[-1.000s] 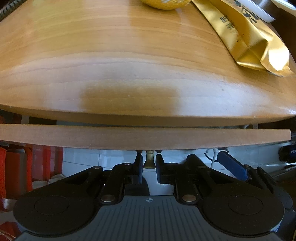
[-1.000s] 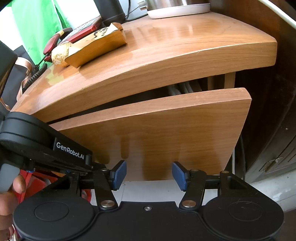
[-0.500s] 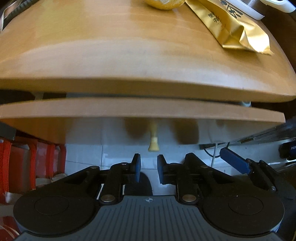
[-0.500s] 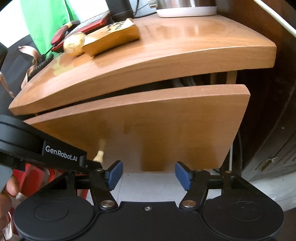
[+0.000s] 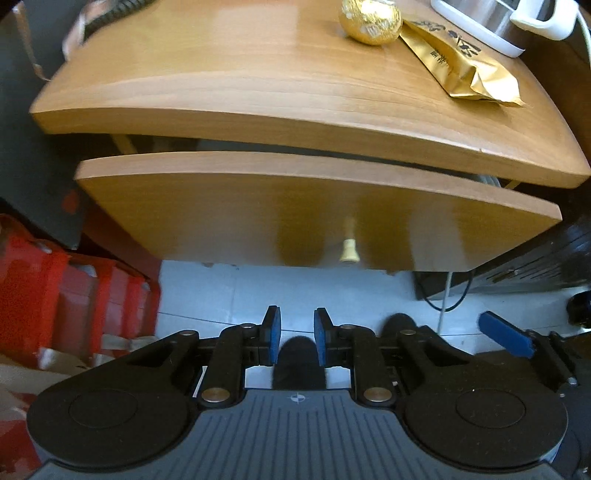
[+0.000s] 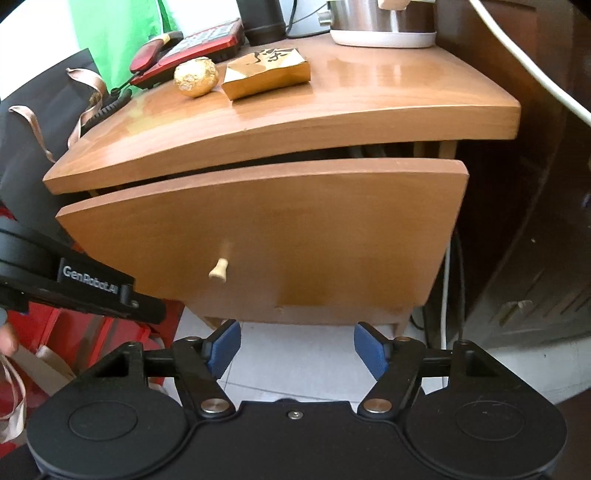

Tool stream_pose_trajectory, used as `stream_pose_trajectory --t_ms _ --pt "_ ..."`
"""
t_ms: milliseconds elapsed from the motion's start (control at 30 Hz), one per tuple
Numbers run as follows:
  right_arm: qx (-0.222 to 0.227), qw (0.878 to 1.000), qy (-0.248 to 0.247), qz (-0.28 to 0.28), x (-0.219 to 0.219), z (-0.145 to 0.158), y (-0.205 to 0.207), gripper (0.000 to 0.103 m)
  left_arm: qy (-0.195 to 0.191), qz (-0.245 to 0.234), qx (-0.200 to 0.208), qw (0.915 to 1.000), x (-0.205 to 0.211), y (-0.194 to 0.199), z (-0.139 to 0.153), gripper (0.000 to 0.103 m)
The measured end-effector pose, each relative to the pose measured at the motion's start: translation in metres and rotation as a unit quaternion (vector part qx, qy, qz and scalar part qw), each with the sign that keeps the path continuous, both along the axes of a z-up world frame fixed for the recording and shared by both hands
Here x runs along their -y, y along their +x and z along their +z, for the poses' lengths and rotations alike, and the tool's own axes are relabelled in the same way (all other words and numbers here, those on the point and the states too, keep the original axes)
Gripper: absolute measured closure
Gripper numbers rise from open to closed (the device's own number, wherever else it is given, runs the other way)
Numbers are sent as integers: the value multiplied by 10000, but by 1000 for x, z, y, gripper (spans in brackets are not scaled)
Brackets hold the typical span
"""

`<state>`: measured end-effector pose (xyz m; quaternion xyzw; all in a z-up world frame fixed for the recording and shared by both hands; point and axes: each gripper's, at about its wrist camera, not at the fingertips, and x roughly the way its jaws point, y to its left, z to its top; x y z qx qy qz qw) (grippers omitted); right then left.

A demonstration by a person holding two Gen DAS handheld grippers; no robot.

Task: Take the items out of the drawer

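The wooden drawer front [image 5: 258, 214] [image 6: 295, 229] stands pulled out a little under the nightstand top [image 5: 240, 66], leaving a narrow dark gap; its inside is hidden. Its pale knob [image 5: 349, 253] [image 6: 218, 272] is free. My left gripper [image 5: 295, 332] hangs below and in front of the knob, jaws narrowly apart with nothing between them. My right gripper [image 6: 297, 349] hovers before the drawer's lower edge, its jaws opening, nothing between them. One blue fingertip [image 5: 506, 338] of it shows at the right of the left wrist view.
On the top lie a gold foil ball [image 6: 195, 77], a gold packet [image 6: 267, 72], a kettle base [image 6: 380, 22] and a red phone [image 6: 192, 48]. Red bags [image 5: 55, 295] stand left on the tiled floor; a dark cabinet [image 6: 524, 258] and cables flank the right.
My left gripper let go of the knob and drew back from the drawer. My right gripper also backed away and its jaws spread wider.
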<state>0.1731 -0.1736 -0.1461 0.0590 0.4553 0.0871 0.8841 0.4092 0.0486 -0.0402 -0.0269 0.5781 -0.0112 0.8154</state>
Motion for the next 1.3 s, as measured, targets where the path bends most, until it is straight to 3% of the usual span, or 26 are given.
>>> stream_pose_trajectory --t_ms 400,500,733,1000,1300 --pt "99 9990 -446 20 -12 34 -32 37 51 184 451 9988 -5 -62 4 82" --pt "208 9976 -662 71 -16 42 -42 37 127 239 540 9982 -8 -74 15 77" --pt "403 9935 -1047 186 -25 52 -63 36 129 296 708 9970 -14 -98 36 77" --pt "467 9932 -1064 103 -23 60 -78 35 187 272 879 9956 -9 -117 45 76" --pt "358 9956 -863 -58 -14 61 -85 33 426 126 1072 9932 1 -129 53 64"
